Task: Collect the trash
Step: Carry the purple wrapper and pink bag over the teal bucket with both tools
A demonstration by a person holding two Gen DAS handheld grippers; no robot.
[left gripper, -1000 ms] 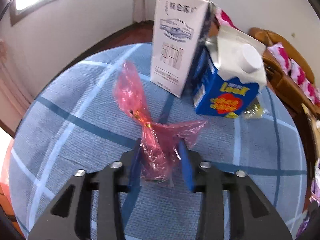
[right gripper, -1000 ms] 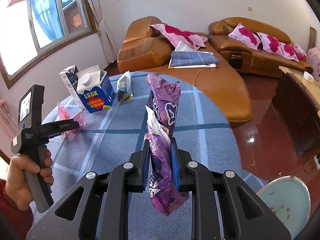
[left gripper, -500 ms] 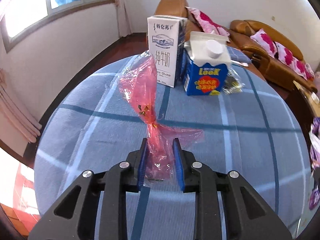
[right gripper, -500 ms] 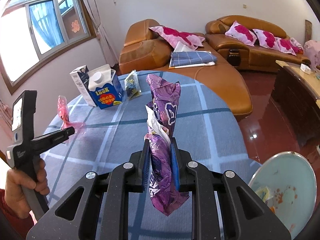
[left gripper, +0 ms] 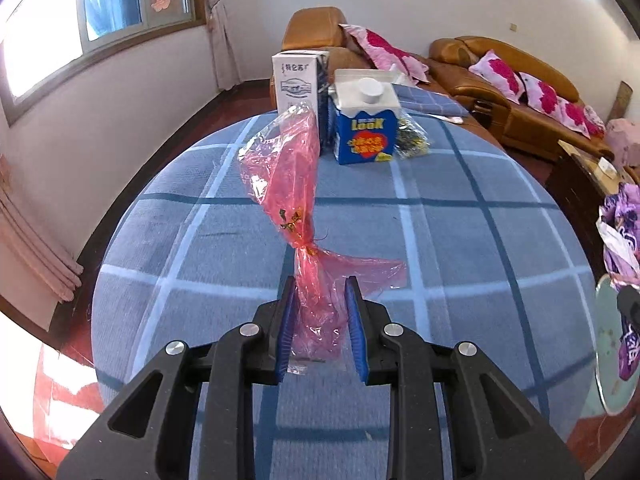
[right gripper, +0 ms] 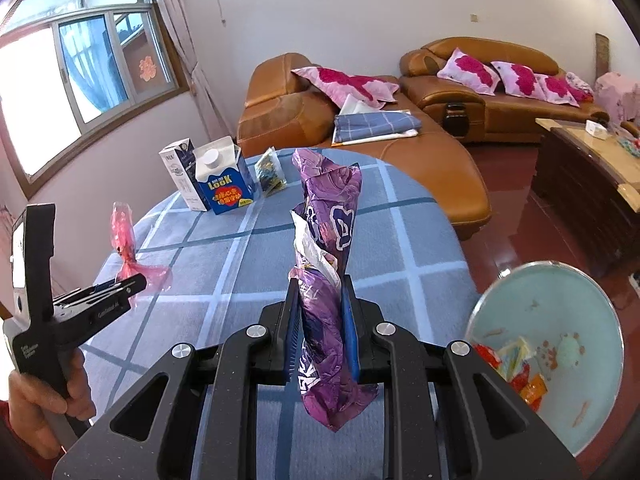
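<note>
My left gripper (left gripper: 320,288) is shut on a crumpled pink plastic wrapper (left gripper: 294,184), which stands up from the blue pads above the round table's blue checked cloth (left gripper: 440,240). The right wrist view shows that gripper (right gripper: 138,280) from the side, with the pink wrapper (right gripper: 124,236) in it. My right gripper (right gripper: 320,284) is shut on a purple snack bag (right gripper: 328,216) that sticks up and hangs down between its fingers. A pale blue trash bin (right gripper: 560,288) with several wrappers inside stands low at the right, beside the table.
At the table's far side stand a white milk carton (left gripper: 296,80), a blue carton (left gripper: 366,128) with a white cap and a small clear packet (left gripper: 410,140). Brown sofas (right gripper: 480,64) with pink cushions line the back wall. A dark wooden coffee table (right gripper: 592,168) is at the right.
The left gripper closed on the pink wrapper and lifted it back from the cartons. The right gripper, holding the purple bag, moved back too, and the bin came further into view.
</note>
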